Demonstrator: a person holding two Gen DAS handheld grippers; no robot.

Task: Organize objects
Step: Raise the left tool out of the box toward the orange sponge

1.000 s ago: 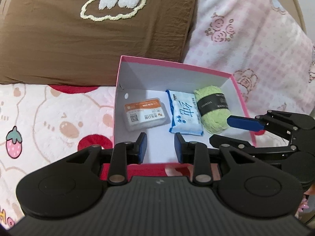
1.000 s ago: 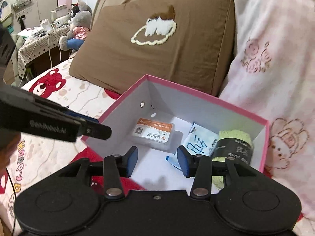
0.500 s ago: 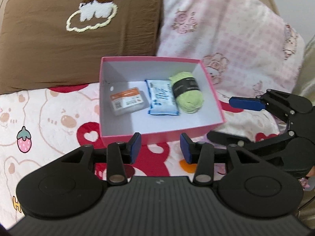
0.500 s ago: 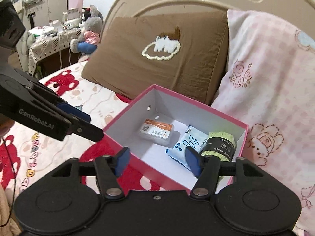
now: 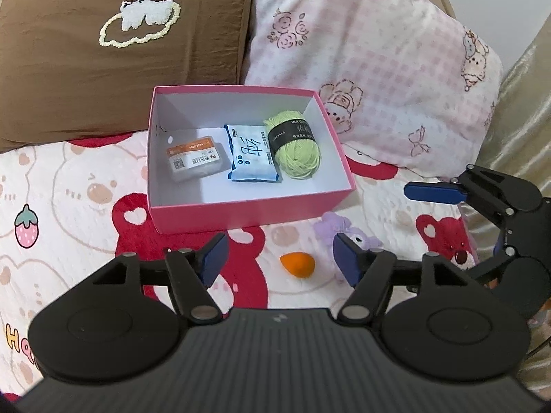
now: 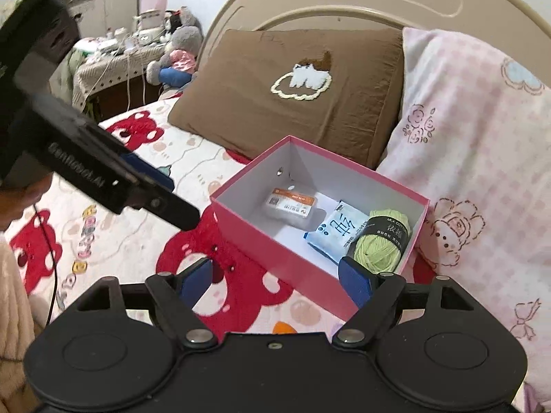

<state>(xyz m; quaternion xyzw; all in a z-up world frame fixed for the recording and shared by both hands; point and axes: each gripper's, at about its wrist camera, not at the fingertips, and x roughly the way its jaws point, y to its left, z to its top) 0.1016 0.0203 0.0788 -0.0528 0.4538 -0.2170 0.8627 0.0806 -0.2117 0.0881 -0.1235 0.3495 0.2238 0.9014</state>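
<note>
Jaws of both the left gripper point(image 5: 279, 263) and the right gripper point(image 6: 275, 280) are opening, empty. Beyond them the pink box point(image 5: 241, 211) rests on the bedspread point(image 5: 69, 189), holding a card case point(image 5: 196, 160), tissue pack point(image 5: 251, 158) and green yarn point(image 5: 298, 148) side by side.

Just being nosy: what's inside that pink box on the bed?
Inside the pink box lie three things side by side: a small orange-labelled packet, a blue tissue pack and a ball of green yarn. What may lie beneath them is covered.
</note>
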